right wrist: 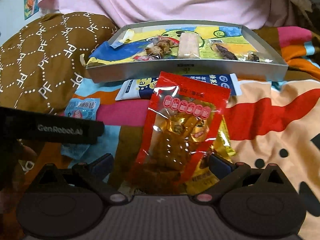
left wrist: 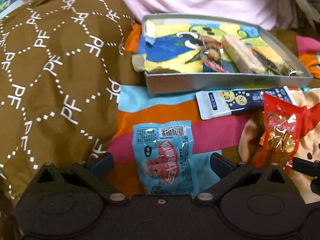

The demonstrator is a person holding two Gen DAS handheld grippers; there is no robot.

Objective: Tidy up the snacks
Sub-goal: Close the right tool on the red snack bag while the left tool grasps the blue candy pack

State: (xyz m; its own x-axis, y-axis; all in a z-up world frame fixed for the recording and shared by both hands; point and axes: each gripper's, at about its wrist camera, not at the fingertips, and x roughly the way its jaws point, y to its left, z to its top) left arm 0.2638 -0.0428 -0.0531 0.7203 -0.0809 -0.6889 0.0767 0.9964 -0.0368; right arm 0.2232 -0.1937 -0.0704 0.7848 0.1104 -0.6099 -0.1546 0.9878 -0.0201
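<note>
Two grippers work over a bedspread (left wrist: 160, 108) of bright coloured stripes. The left gripper (left wrist: 162, 161) has its jaws spread wide, and a light blue snack packet (left wrist: 166, 152) lies flat on the bedspread between them, with neither finger visibly pressing on it. The right gripper (right wrist: 161, 163) also has its jaws well apart; a red snack pouch (right wrist: 180, 128) with golden contents stands up between the fingers, its lower end down at the jaw line, but whether the pads actually pinch it cannot be told. A gold wrapper (right wrist: 224, 140) shows just behind the pouch on its right. Beyond both, a shallow grey tray (right wrist: 186, 70) rests on the bedspread, lined with a cartoon picture and holding several wrapped snacks (right wrist: 188, 46) side by side. A white and blue sachet (left wrist: 240, 104) lies just in front of the tray's near wall. A brown patterned cushion (left wrist: 50, 60) sits to the left, and pink cloth (right wrist: 160, 0) lies behind the tray.
</note>
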